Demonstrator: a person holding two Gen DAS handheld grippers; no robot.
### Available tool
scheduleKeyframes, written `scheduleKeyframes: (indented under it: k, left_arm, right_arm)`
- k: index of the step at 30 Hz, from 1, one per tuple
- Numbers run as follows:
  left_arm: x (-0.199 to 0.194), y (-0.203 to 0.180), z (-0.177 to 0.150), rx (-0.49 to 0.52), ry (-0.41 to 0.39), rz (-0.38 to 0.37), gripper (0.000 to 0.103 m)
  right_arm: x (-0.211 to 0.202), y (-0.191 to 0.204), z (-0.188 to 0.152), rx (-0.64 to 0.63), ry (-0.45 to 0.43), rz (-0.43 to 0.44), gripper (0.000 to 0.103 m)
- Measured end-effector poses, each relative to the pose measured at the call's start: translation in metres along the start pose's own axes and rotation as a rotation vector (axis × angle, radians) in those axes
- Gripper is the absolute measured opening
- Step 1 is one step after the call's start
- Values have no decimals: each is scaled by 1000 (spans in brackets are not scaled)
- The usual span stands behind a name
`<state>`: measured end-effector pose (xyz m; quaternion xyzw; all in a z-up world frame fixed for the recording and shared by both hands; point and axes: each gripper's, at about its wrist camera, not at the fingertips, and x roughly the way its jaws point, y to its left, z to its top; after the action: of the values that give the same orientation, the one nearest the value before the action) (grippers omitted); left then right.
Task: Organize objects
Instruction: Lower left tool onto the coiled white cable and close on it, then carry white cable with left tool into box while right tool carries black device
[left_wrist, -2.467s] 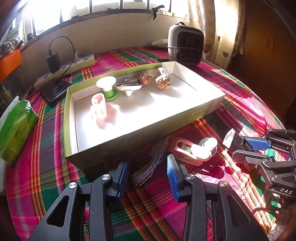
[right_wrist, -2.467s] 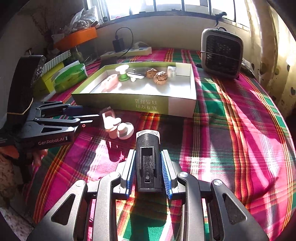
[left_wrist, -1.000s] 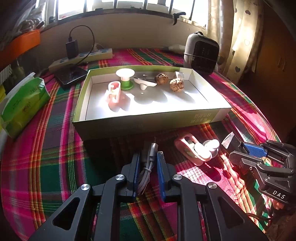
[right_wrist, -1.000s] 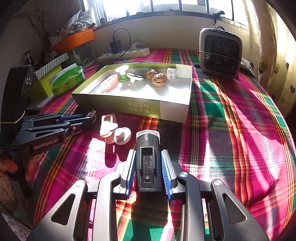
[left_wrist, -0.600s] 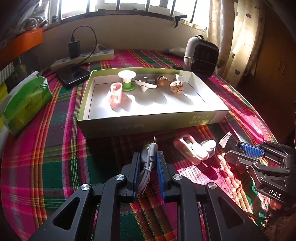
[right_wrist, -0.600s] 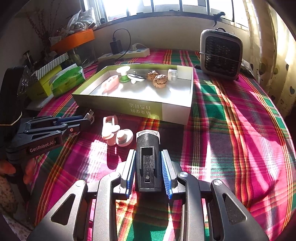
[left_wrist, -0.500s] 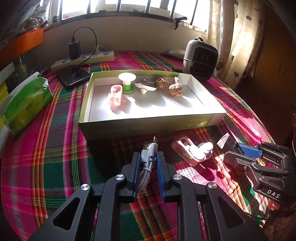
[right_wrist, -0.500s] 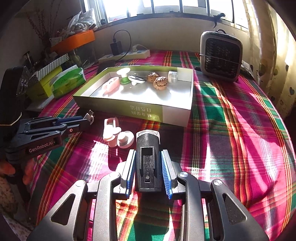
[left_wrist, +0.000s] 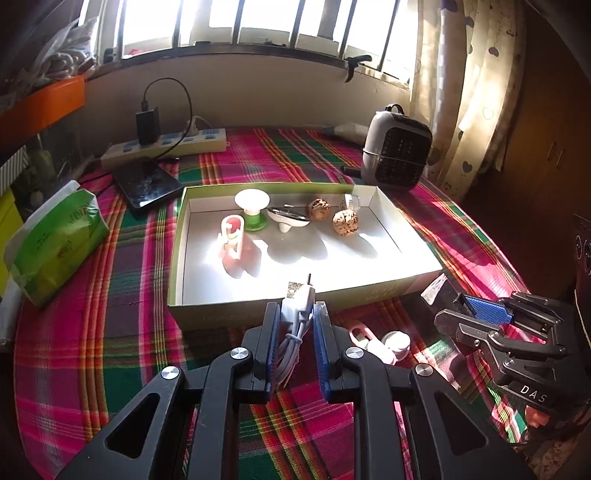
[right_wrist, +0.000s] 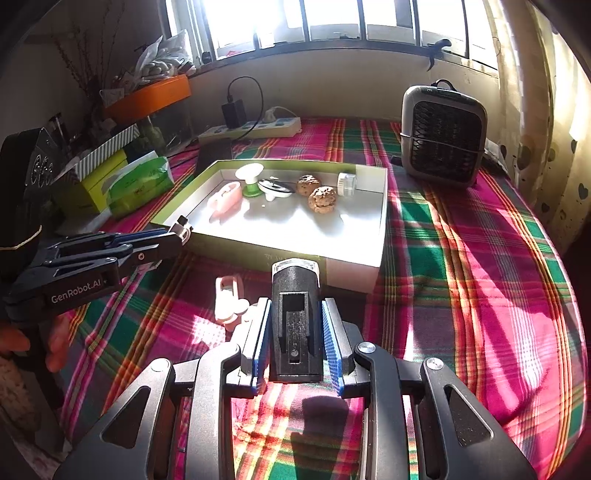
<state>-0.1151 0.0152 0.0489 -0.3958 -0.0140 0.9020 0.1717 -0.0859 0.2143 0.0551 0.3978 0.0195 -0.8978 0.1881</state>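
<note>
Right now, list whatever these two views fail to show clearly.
- Coiled white cable: left wrist view, its lower part is hidden between the left gripper fingers.
- Pink clips: right wrist view, partly behind the right gripper and the black device it holds.
- Printing on the green box front wall: too small and shaded in both views.
- Small white container in the box: too small to identify.

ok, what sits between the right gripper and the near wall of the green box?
In the right wrist view, only a pink clip-like piece on the plaid cloth, off to the left. Straight ahead of the right gripper toward the green box, its black device blocks sight.
</note>
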Motion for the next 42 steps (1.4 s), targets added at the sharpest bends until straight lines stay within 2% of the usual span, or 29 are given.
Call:
scheduleKeyframes:
  k: [9, 25, 33, 42]
  left_arm:
    - [14, 2, 20, -2, 7, -11, 16]
    - [54, 12, 50, -28, 49, -5, 16]
    - [73, 16, 55, -46, 75, 17, 16]
    - [87, 16, 57, -40, 96, 36, 16]
  right_arm:
    - [13, -8, 27, 35, -6, -8, 29]
    - [55, -29, 65, 99, 22, -95, 29]
    - [76, -34, 72, 124, 49, -139, 29]
    - [91, -38, 75, 151, 70, -139, 29]
